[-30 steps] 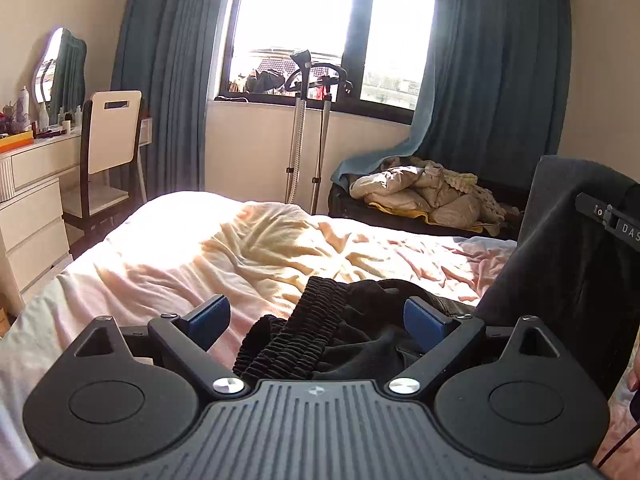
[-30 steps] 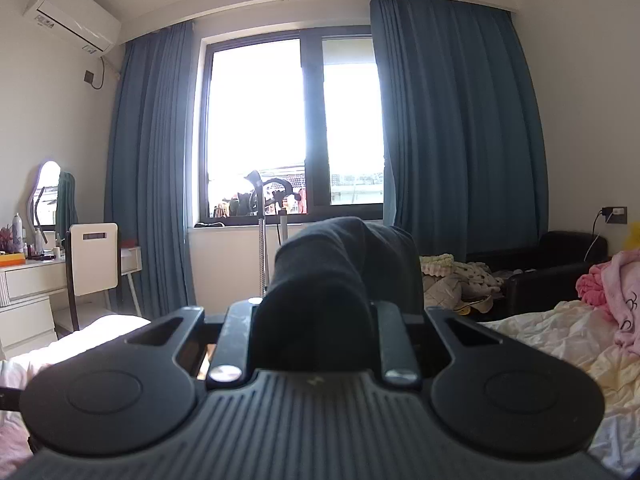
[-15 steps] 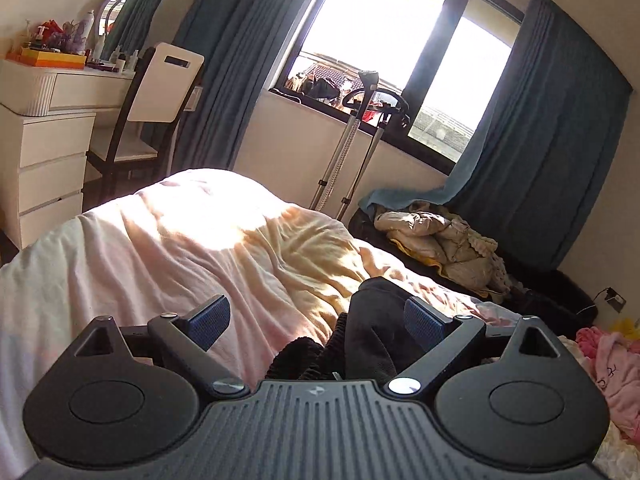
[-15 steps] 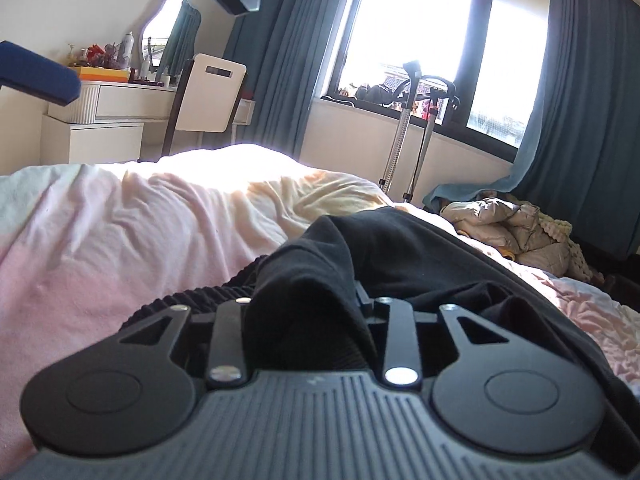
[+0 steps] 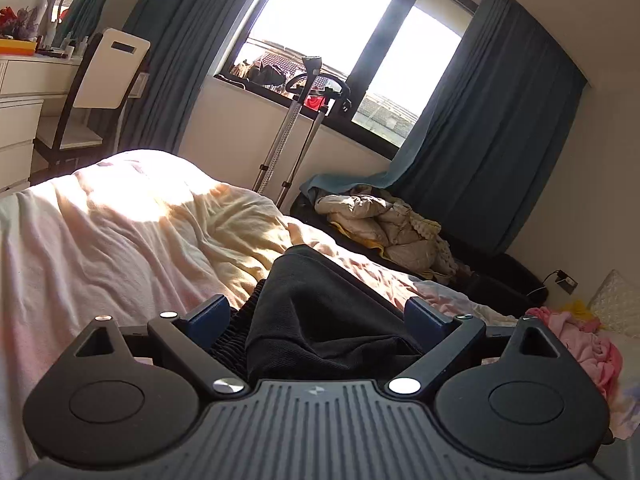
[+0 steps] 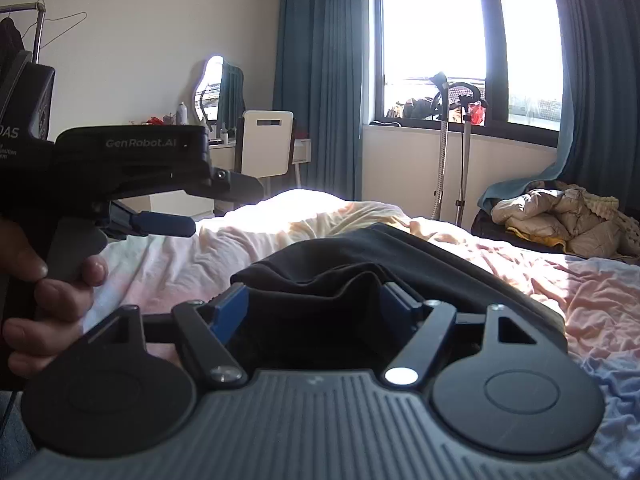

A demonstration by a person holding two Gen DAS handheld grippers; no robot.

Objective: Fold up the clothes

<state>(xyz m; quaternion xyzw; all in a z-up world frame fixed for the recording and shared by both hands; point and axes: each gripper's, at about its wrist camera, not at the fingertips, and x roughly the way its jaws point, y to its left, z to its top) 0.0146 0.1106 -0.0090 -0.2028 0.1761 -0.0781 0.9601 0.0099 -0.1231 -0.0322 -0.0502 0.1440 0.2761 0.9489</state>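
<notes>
Two claws wide, ribbed black garment (image 5: 320,320), rumpled bedsheet (image 5: 132,232)

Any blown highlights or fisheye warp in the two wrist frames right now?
Left wrist: window clipped to white, sun patch on the bed nearly blown, curtain and walls bowed hard; black garment shows little detail. Right wrist: window also clipped, purple fringing along the bed's sunlit ridge, garment near-black between the fingers.

sunlit bed (image 5: 132,216), window (image 5: 340,36) (blue curtains (image 5: 484,128))
</notes>
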